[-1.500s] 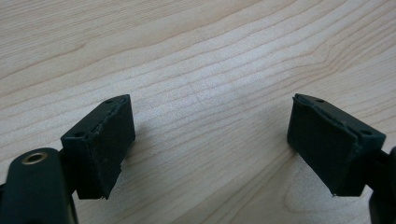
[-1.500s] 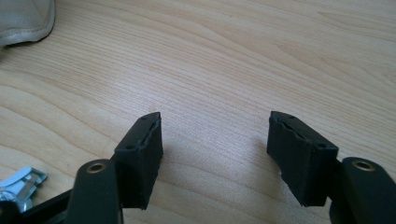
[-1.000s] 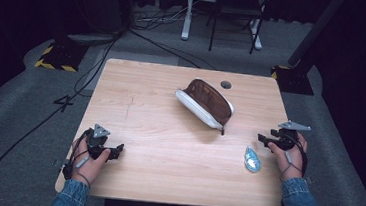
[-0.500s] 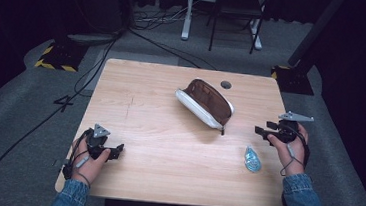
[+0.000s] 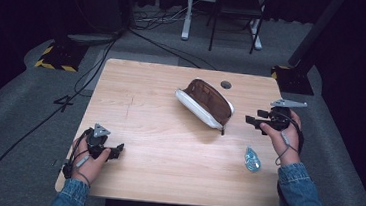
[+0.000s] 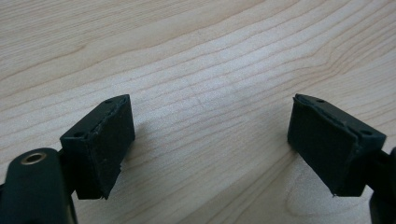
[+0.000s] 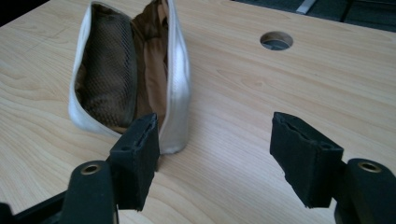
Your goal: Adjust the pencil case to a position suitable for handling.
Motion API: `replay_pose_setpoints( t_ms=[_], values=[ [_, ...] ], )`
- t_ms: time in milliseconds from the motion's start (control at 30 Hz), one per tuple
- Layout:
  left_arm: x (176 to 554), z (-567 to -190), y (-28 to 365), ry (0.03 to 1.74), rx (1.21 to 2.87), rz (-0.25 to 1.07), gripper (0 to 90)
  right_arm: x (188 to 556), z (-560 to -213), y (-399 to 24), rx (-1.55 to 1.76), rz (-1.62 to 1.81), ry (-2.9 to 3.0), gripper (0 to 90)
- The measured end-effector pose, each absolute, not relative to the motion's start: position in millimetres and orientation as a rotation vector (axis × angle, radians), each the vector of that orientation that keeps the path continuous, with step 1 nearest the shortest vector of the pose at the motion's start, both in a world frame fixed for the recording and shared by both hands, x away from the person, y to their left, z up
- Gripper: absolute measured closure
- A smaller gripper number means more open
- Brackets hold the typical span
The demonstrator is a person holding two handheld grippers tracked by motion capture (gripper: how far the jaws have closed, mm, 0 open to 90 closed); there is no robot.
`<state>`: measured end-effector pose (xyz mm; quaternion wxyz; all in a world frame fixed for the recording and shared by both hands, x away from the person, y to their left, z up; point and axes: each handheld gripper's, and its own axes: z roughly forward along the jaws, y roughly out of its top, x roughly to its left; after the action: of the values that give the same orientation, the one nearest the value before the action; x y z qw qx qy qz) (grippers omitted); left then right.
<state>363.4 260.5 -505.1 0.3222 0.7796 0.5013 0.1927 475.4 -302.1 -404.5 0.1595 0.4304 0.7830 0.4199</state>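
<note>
The right gripper (image 5: 253, 121) hangs near the open pouch (image 5: 205, 102) at mid-table, jaws apart and empty; the left gripper (image 5: 116, 150) rests open; next it likely must close in on the pouch's rim

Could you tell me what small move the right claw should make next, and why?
Probably ease the right claw forward to the near end of the open pouch. Its jaws stand open with nothing between them and already point at that end, while the small clear blue item lies apart on the table.
</note>
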Motion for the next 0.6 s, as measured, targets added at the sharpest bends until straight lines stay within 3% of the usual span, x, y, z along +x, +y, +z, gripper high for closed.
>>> replay_pose_setpoints(
  t_ms=[600],
  values=[
    [363.8,-505.2,260.4,1.317,2.044,0.501,15.0,511.8,-404.9,-256.3,1.193,1.178,2.292,30.9]
  ],
)
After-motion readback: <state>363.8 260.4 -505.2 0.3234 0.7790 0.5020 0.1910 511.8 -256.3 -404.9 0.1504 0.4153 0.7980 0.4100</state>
